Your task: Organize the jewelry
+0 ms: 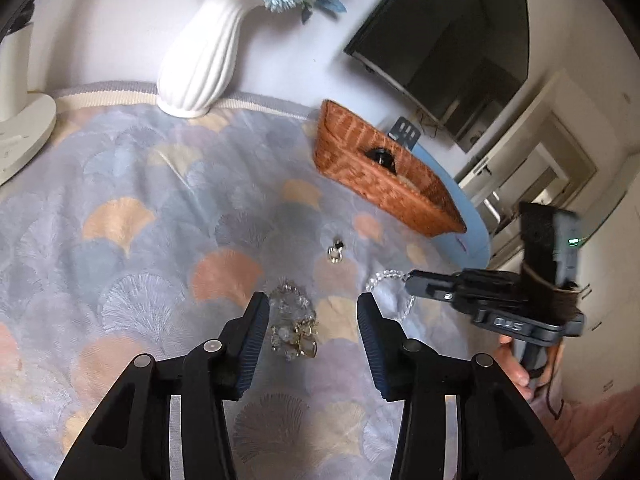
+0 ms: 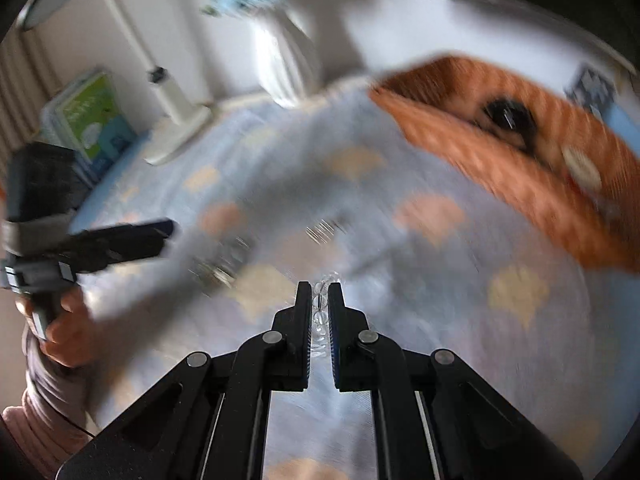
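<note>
My left gripper [image 1: 313,306] is open over a heap of clear crystal and gold jewelry [image 1: 294,326] that lies on the patterned cloth between its fingers, untouched by the pads. A small earring [image 1: 335,253] lies farther out on the cloth. My right gripper [image 2: 320,294], seen from the side in the left wrist view [image 1: 412,280], is shut on a clear bead bracelet [image 2: 320,314], whose loop [image 1: 386,280] hangs from its tips. A woven brown basket [image 1: 384,172] stands at the far right with a dark item and a pale item inside; in the blurred right wrist view the basket [image 2: 520,152] is at the upper right.
A white ribbed vase [image 1: 204,52] with blue flowers stands at the back of the cloth-covered table [image 1: 120,200]. A white lamp base [image 1: 20,136] sits at the far left. A dark screen [image 1: 452,40] hangs on the wall behind. A person's hand [image 2: 64,328] holds the left gripper.
</note>
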Demonstrator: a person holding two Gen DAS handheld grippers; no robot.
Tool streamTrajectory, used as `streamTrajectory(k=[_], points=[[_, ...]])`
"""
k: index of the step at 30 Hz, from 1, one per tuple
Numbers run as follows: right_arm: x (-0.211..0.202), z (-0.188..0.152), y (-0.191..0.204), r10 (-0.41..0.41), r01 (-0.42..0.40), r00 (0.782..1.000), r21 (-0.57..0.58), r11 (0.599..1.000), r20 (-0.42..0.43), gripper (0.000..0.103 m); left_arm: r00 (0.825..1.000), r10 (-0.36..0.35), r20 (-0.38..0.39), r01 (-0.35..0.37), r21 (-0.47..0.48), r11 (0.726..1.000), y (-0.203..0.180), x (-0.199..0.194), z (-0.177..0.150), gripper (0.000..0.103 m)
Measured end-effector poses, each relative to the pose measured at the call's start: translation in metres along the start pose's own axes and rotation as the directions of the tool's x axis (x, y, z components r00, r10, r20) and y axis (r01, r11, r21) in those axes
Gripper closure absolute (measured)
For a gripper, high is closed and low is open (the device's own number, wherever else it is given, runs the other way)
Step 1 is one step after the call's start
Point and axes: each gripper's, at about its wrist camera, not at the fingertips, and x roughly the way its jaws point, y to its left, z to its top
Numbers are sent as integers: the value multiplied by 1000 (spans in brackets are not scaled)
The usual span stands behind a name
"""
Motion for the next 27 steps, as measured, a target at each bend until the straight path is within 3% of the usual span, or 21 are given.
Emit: streamTrajectory(k=[4, 8, 10, 13, 16, 20, 24, 27], points=[[3, -9, -15, 0, 1, 1000, 20, 1000, -10, 93, 993, 103, -63, -97, 91, 991, -13, 15, -4, 56], [4, -11, -12, -16, 16, 1000, -18, 1000, 4, 93, 983, 152, -103, -138, 138, 981, -19, 27, -4, 57], [7, -10, -8, -23, 23, 1000, -37, 999, 6, 93, 980, 161, -118, -144, 139, 980, -17, 34, -3, 65], [9, -11, -4, -35, 36, 999, -58, 998, 9, 92, 975, 175, -135, -156, 137, 978, -15, 42, -4, 94], [11, -10, -3, -36, 36, 999, -59, 998, 8, 91, 987, 117, -111, -106, 100, 989, -14, 36, -3, 94], [13, -8, -3, -28, 28, 1000, -53, 998, 3, 88, 1000, 8, 1, -8, 41, 999, -11, 9, 2, 94], [16, -5, 3, -34, 34, 999, -61, 998, 0, 78, 982, -143, 122, 145, -6, 989, -5, -22, 5, 94], [21, -5, 14, -99, 100, 995, -110, 989, 8, 77, 970, -174, 167, 179, -16, 984, 0, -33, 4, 94]])
